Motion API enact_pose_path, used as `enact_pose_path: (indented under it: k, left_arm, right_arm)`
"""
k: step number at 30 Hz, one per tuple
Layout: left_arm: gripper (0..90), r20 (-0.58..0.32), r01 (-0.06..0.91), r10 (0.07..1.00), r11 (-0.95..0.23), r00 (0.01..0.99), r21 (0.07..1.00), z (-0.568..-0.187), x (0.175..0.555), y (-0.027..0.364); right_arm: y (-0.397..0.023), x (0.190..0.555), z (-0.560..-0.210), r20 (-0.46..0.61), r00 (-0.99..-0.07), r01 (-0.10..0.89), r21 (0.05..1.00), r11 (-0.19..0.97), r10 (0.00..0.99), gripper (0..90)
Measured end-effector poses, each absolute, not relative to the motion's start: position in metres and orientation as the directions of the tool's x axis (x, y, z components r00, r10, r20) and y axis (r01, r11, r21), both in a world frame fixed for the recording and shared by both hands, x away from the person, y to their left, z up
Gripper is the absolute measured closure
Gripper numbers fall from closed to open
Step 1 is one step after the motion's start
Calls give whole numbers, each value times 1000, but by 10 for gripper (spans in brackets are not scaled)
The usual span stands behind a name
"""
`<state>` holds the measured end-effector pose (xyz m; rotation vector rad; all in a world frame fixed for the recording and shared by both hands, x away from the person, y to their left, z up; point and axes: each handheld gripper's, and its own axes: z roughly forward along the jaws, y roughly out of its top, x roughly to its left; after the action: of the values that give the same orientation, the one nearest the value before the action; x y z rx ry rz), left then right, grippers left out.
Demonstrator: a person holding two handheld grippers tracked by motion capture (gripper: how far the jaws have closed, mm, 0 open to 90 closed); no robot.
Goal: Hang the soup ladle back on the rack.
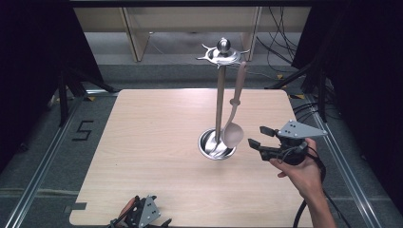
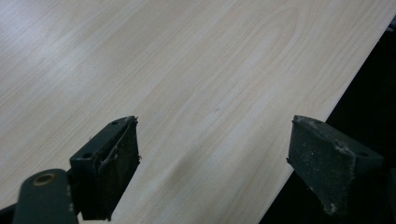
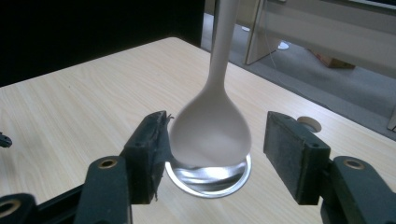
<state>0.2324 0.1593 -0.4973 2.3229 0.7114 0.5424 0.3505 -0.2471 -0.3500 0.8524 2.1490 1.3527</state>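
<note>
Flanking spoon (image 3: 212, 128), right gripper (image 3: 215, 154), floor marking "5" (image 1: 83, 130)

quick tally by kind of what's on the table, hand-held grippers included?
Metal utensil stand: 1
Pale spoon hanging from the stand's top: 1
Hand-held grippers: 2, the left hand-held gripper at the table's near edge and the right hand-held gripper beside the spoon's bowl
Total: 4

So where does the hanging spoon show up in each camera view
High view: spoon hangs right of centre, beside the stand's pole, bowl over the round base.
Left gripper view: not in it.
Right gripper view: spoon sits centre, between the open tongs.
Shared landmark: the round base.
</note>
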Motion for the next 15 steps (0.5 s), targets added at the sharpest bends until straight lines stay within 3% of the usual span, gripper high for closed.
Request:
enact_pose_path:
  k: [15]
  left_arm:
    - [156,191,344,612,-645,768,682,-496,231,159]
  right_arm:
    - [-255,343,-375,-31,-675,307,897,319,737,346]
